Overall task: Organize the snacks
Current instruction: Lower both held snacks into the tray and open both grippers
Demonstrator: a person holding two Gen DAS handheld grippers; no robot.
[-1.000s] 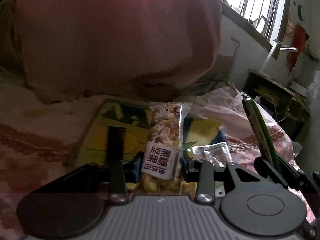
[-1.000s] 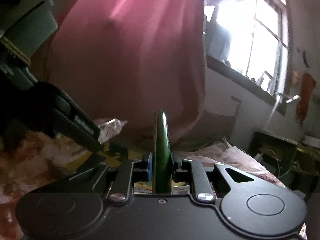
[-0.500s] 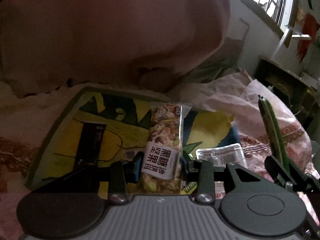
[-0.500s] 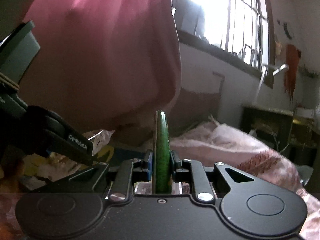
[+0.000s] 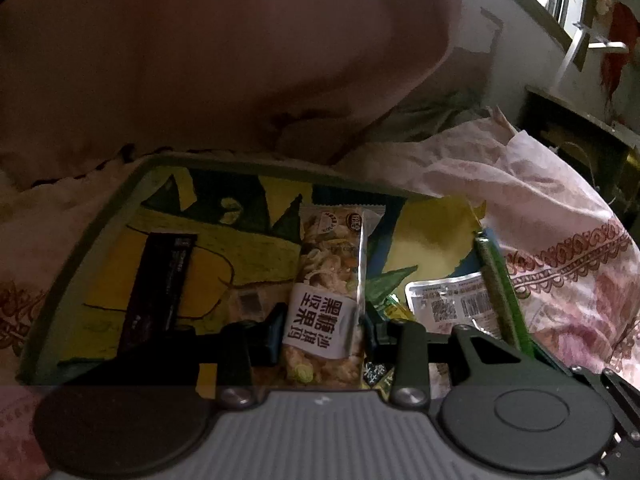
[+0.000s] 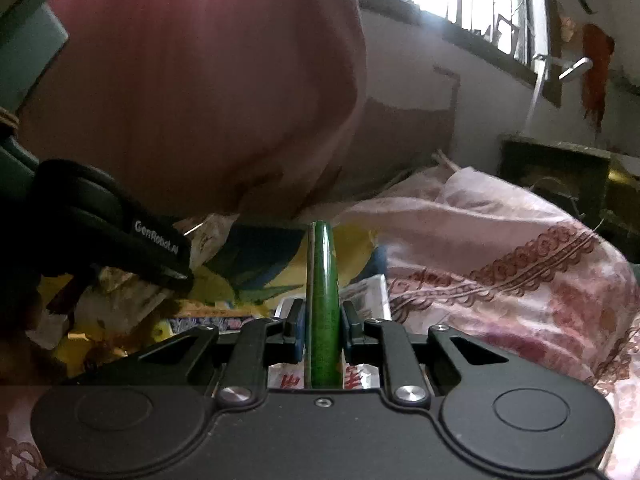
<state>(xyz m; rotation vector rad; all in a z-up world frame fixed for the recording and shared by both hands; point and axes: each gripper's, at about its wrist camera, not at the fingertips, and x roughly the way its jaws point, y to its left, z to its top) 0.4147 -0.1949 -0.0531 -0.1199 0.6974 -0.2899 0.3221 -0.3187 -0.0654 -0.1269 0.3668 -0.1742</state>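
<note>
Two handheld grippers hover over a tray with a bold yellow, green and blue pattern, which lies on a bed covered by a pink floral sheet. The left gripper has its jaws clenched on a nut bar in a clear wrapper with a white label of Chinese characters; the bar points forward over the middle of the tray. On the tray's left side lies a dark flat snack bar. Toward the tray's right side lies a clear packet with printed codes. The right gripper grasps a slim green packet edge-on between its jaws, standing upright in its own view; in the left wrist view the same green packet appears at the right, over the clear packet. A large pink cloth fills the background, with a barred window to the upper right.
</note>
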